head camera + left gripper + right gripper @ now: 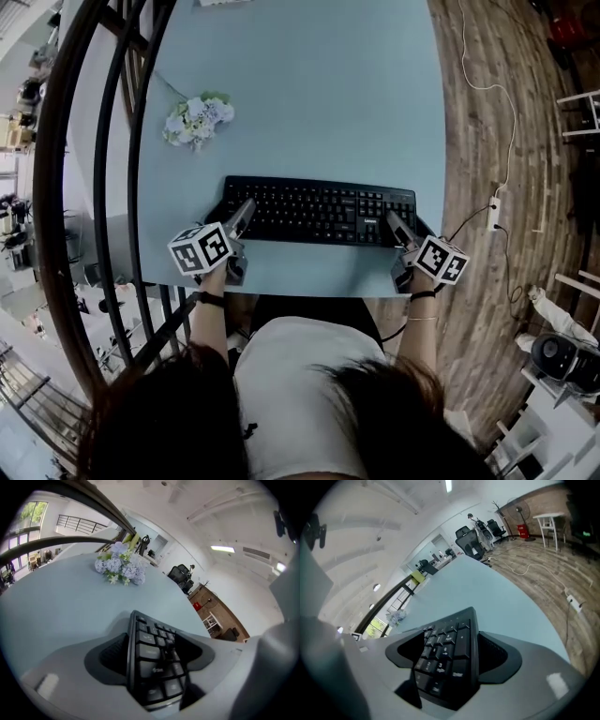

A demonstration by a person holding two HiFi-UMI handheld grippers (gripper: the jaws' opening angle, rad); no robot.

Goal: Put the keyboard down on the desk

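Observation:
A black keyboard (319, 211) sits lengthwise across the near part of the pale blue desk (309, 94), held at both ends. My left gripper (244, 212) is shut on its left end, and in the left gripper view the keyboard (154, 677) stands edge-on between the grey fingers (70, 667) of that gripper (152, 641). My right gripper (395, 225) is shut on the number-pad end, where the keys (440, 665) fill the gap of that gripper (450, 651). Whether the keyboard rests on the desk or hangs just above it I cannot tell.
A small bunch of pale flowers (197, 120) lies on the desk behind the keyboard's left end, also seen as flowers (121, 566) ahead of my left gripper. Dark curved railings (103, 169) run along the desk's left side. On the wooden floor at right lie a power strip (494, 214) and cables.

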